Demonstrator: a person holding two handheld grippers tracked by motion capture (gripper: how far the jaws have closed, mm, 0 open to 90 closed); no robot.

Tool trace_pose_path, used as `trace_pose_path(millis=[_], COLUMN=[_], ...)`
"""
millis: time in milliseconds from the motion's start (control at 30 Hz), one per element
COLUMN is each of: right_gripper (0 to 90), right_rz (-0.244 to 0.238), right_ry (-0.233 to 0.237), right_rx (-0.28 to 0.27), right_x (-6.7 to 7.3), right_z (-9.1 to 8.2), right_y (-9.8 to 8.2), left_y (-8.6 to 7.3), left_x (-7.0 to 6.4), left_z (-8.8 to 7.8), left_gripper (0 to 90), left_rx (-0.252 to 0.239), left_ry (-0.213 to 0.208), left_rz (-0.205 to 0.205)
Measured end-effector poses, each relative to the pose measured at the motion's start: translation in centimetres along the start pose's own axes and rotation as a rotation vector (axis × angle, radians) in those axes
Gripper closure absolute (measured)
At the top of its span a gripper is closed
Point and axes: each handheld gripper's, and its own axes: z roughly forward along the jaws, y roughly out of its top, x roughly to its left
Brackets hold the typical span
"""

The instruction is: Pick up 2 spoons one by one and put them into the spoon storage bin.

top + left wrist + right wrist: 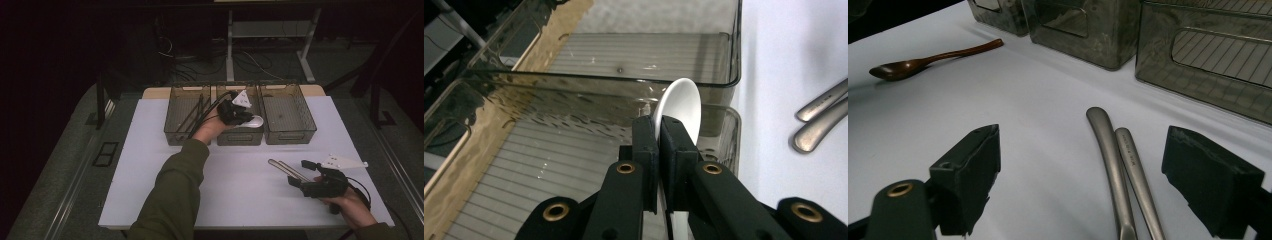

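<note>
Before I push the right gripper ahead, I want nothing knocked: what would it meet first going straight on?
Probably the two metal handles lying between the open right gripper jaws; beyond them, bare table, then the clear bins' front wall. Depth is uncertain.

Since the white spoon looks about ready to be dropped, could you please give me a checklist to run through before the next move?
1. Left gripper shut on the white spoon: ok.
2. Spoon over the middle bin: ok.
3. Middle bin's floor free under the spoon: cannot tell.
4. Right gripper open: ok.
5. Metal handles between the right gripper's jaws, untouched: ok.
6. Brown spoon lying apart from the bins: ok.
</note>
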Motion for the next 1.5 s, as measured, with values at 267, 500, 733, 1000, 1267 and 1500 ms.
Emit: trace_pose_path(millis=[267, 500, 733, 1000, 1267, 1500], right_gripper=[15.5, 15.4, 15.5, 15.4, 15.4, 15.4], right_rz=[-0.001, -0.003, -0.001, 0.0, -0.006, -0.008], right_ry=[-0.001, -0.002, -0.004, -0.008, -0.01, -0.011], right_rx=[0.001, 0.0, 0.002, 0.004, 0.005, 0.005], right_x=[0.0, 0.0, 0.0, 0.0, 0.1, 0.1], right_z=[0.0, 0.0, 0.0, 0.0, 0.0, 0.1], right_y=[0.0, 0.0, 0.0, 0.0, 0.0, 0.0], left_y=[-0.3, -0.1, -0.4, -2.0, -4.8, -7.8], left_x=[0.3, 0.3, -0.6, -2.8, -5.3, -7.2], left_z=[0.1, -1.2, -3.5, -6.7, -8.9, -10.1], left_gripper=[77.2, 61.3, 43.1, 35.7, 41.5, 56.1], left_rx=[-0.013, -0.042, -0.079, -0.083, -0.071, -0.033], left_ry=[0.001, 0.01, 0.038, 0.09, 0.098, 0.123], left_rz=[-0.039, -0.115, -0.193, -0.245, -0.304, -0.336])
